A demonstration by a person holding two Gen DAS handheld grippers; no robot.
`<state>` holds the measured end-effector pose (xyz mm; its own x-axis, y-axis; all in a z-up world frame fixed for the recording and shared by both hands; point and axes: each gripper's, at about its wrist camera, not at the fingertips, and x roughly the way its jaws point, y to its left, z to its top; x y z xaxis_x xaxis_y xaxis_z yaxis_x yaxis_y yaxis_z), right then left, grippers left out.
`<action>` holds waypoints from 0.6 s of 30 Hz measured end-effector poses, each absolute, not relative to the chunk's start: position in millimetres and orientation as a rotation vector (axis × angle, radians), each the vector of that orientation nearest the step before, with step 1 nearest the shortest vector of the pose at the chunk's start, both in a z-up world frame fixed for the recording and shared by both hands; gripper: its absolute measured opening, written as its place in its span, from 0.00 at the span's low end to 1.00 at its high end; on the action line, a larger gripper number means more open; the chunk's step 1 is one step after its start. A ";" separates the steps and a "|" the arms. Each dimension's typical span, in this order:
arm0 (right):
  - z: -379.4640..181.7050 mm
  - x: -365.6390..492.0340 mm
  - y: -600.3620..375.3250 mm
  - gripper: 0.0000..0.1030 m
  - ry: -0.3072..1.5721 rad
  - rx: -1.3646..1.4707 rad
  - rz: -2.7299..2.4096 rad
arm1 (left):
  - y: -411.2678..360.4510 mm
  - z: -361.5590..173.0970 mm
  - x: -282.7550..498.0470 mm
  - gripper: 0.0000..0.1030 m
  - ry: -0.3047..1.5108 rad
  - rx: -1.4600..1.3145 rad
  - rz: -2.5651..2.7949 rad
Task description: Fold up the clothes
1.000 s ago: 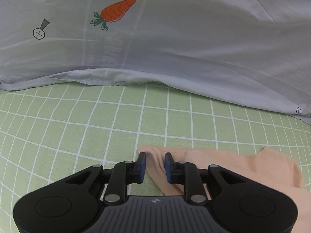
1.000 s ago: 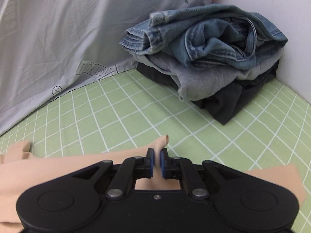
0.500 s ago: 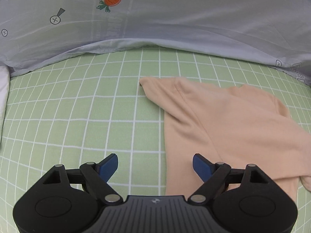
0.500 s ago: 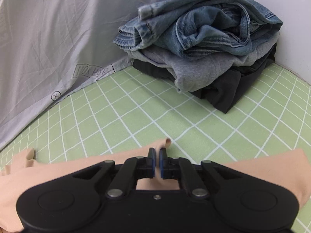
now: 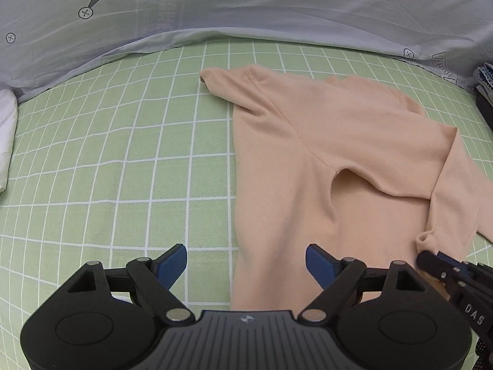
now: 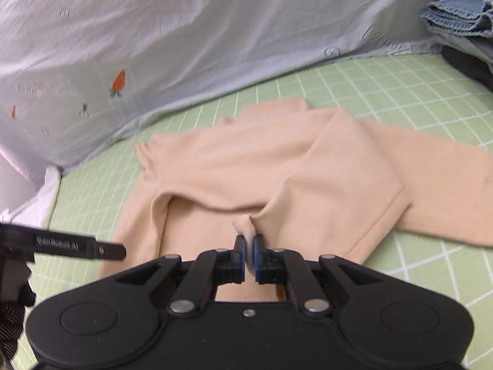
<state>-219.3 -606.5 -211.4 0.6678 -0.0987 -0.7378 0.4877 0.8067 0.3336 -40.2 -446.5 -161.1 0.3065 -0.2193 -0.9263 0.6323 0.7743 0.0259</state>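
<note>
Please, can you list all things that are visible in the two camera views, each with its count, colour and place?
shirt: one, peach, flat on the bed sheet, a sleeve folded across its body
bed sheet: one, light green with white grid, under everything
quilt: one, pale grey-blue with carrot prints, along the far edge
white cloth: one, white, at the far left edge
jeans: one, blue denim, top right in the right wrist view, over dark clothing
left tongs: black with blue pads, wide open above the shirt's near edge
right tongs: black with blue pads, shut on the shirt's sleeve end
</note>
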 end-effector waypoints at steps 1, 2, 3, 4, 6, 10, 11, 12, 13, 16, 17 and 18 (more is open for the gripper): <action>-211.9 -220.0 -601.0 0.06 0.786 0.527 -0.346 | -446.6 -160.3 -41.9 0.82 1.125 0.429 -0.589; -209.6 -222.7 -598.4 0.11 0.777 0.516 -0.343 | -447.5 -160.5 -43.1 0.82 1.125 0.432 -0.593; -206.6 -225.7 -598.5 0.19 0.771 0.517 -0.345 | -448.3 -160.8 -44.3 0.82 1.126 0.435 -0.597; -202.4 -230.0 -601.1 0.26 0.757 0.527 -0.358 | -449.2 -161.0 -45.4 0.82 1.127 0.439 -0.601; -193.1 -242.0 -608.8 0.59 0.705 0.517 -0.419 | -452.8 -162.1 -47.8 0.82 1.128 0.446 -0.610; -188.8 -264.0 -631.9 0.95 0.652 0.417 -0.643 | -465.4 -161.9 -56.2 0.82 1.122 0.458 -0.660; -191.8 -269.5 -639.1 0.99 0.649 0.393 -0.707 | -470.0 -161.3 -59.5 0.82 1.118 0.463 -0.681; -196.6 -275.3 -648.2 0.99 0.656 0.384 -0.765 | -474.6 -160.7 -62.8 0.82 1.113 0.467 -0.702; -202.6 -281.8 -659.9 0.99 0.670 0.382 -0.825 | -479.2 -160.1 -66.1 0.82 1.109 0.471 -0.722; -220.4 -301.5 -688.4 0.99 0.691 0.418 -0.970 | -495.8 -159.9 -78.3 0.82 1.095 0.489 -0.802; -224.9 -307.5 -696.1 0.99 0.692 0.434 -1.002 | -501.6 -160.2 -82.8 0.82 1.090 0.497 -0.831; -228.7 -313.2 -702.2 0.99 0.692 0.445 -1.028 | -507.8 -161.3 -87.8 0.82 1.081 0.506 -0.861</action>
